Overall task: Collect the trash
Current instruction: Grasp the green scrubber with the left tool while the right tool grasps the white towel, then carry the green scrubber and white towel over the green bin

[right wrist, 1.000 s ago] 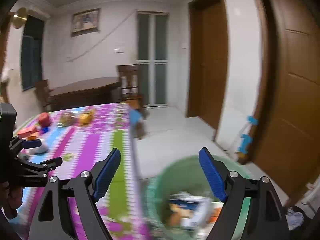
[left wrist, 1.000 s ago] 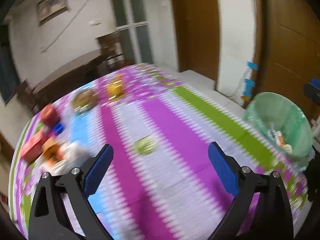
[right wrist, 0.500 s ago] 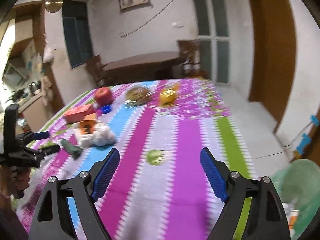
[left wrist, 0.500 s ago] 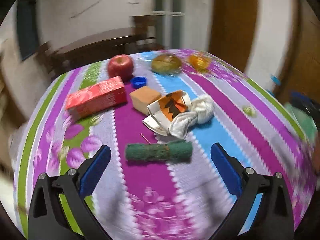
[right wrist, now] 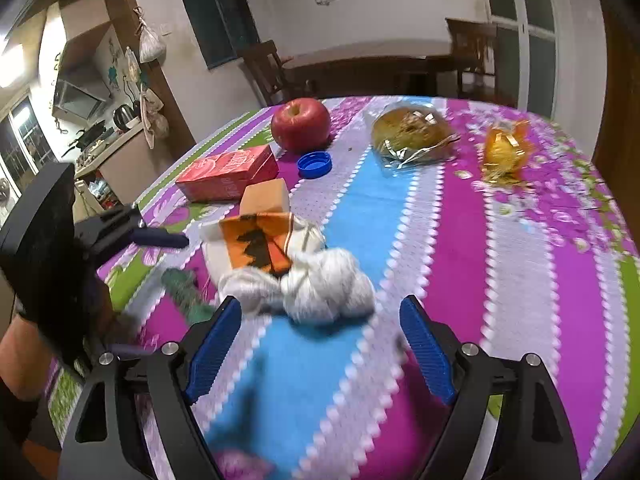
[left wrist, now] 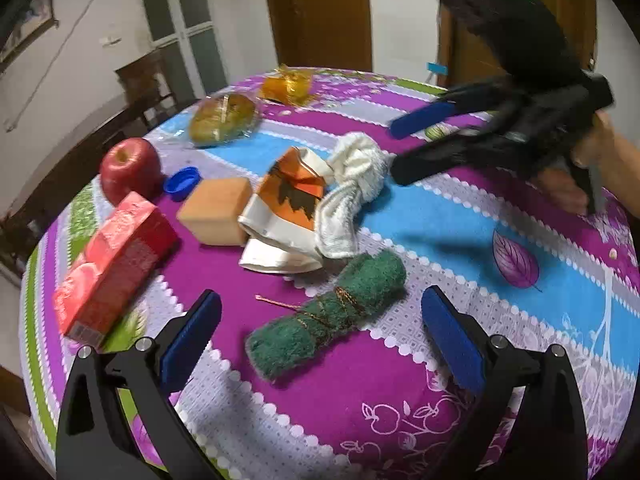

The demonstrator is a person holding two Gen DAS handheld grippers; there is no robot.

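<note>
A: Left gripper [left wrist: 320,328] is seen at the lower edge of the left wrist view, jaws spread wide, nothing held. A rolled green scouring pad [left wrist: 326,314] lies between and just ahead of the blue pads [left wrist: 192,334], untouched; it is judged the likely pick.

B: Right gripper [right wrist: 320,346] is likewise held wide open and empty, aimed downward at a knotted white cloth [right wrist: 304,286] at frame centre, blurred.

A: Crumpled orange-and-white paper cup [left wrist: 290,208] is noted touching the cloth, beside a tan sponge block [left wrist: 218,210]. Apple [left wrist: 130,168], red carton [left wrist: 110,268] and blue bottle cap [left wrist: 182,180] sit further left on the striped tablecloth [left wrist: 440,216]
</note>
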